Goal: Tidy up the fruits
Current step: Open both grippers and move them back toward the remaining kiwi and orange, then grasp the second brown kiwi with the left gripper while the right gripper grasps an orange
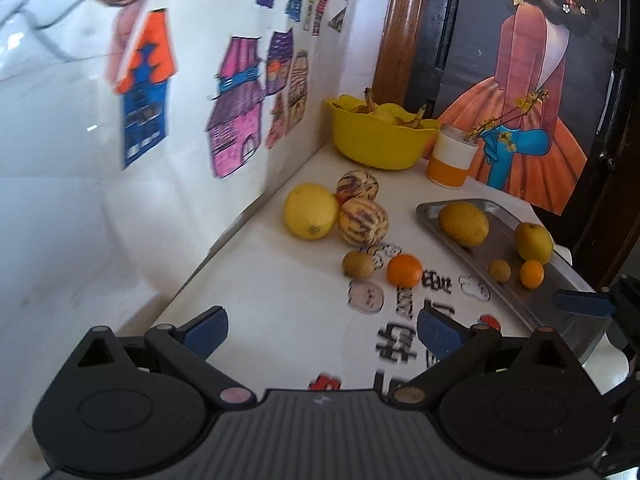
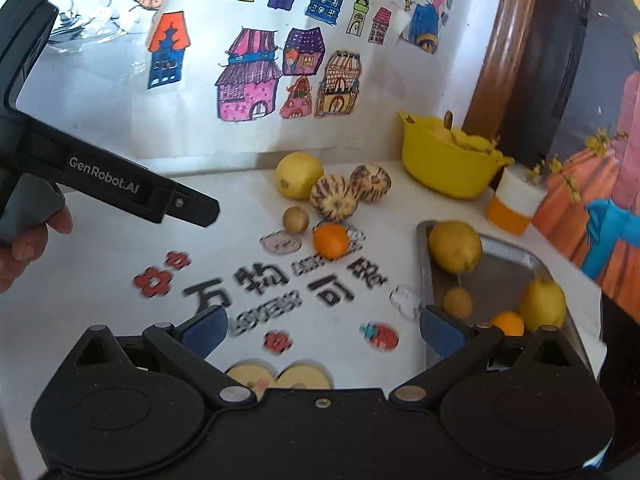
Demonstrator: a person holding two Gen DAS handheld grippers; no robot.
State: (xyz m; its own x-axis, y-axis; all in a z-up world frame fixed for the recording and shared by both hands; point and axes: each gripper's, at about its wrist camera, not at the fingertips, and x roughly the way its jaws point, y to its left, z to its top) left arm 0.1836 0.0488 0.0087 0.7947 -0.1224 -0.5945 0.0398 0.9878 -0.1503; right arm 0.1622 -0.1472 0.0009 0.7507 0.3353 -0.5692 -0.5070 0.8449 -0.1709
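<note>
A metal tray (image 1: 504,280) (image 2: 508,276) at the right holds two yellow fruits, a small brown fruit and a small orange. Loose on the white table lie a lemon (image 1: 310,211) (image 2: 298,175), two striped melons (image 1: 363,222) (image 2: 333,197), a brown kiwi-like fruit (image 1: 359,265) (image 2: 296,219) and an orange (image 1: 404,269) (image 2: 330,240). My left gripper (image 1: 320,334) is open and empty, hovering short of the loose fruit. My right gripper (image 2: 320,332) is open and empty above the table, its right finger by the tray. The left gripper's body (image 2: 120,188) shows at the left in the right wrist view.
A yellow bowl (image 1: 376,140) (image 2: 444,168) with banana-like fruit stands at the back by the wall. An orange and white cup (image 1: 452,160) (image 2: 514,204) with yellow flowers stands next to it. Drawings cover the wall on the left. A painted panel stands behind the tray.
</note>
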